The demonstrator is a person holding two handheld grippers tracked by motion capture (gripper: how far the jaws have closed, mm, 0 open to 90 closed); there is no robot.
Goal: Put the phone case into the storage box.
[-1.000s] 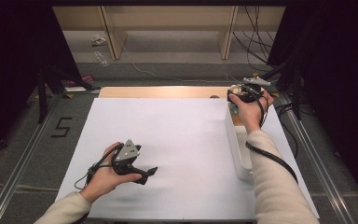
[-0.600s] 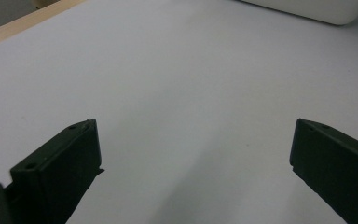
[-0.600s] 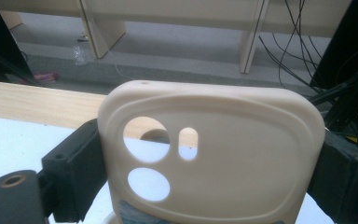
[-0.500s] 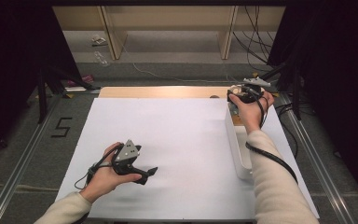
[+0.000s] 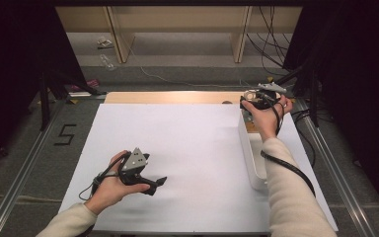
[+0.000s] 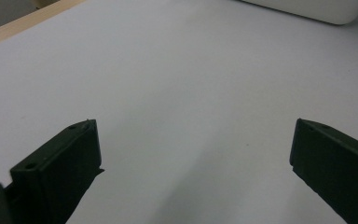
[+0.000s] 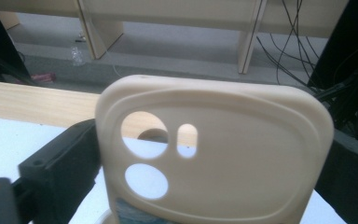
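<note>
A: Start with the big things. Your white table sheet (image 5: pixel 187 148) covers most of the work surface, with a strip of bare wood (image 5: pixel 172 97) along its far edge.

B: And on the right?

A: A long white tray (image 5: pixel 250 153) lies near the sheet's right edge, running away from you. In the left gripper view its rounded end (image 6: pixel 307 9) sits at the top of the frame, well apart from those jaws.

B: Your left gripper?

A: The left gripper (image 5: pixel 160 181) rests low over the near left part of the sheet, in your left hand (image 5: pixel 111 185). Its jaws stand wide apart with bare sheet between them; it has hold of nothing.

B: The right one?

A: Your right gripper (image 5: pixel 246 98) is at the far end of the tray, over the sheet's far right corner, in your right hand (image 5: pixel 264 116). In its own view a cream phone case (image 7: pixel 214 154) stands upright between the jaws, camera cut-outs to the upper left. The jaws have just been opening, with the case between them.

B: Gripped or not?

A: Hard to call: the left jaw sits right against the case's edge, and the right jaw is mostly hidden behind it. You probably no longer pinch it, but I cannot tell for certain.
</note>
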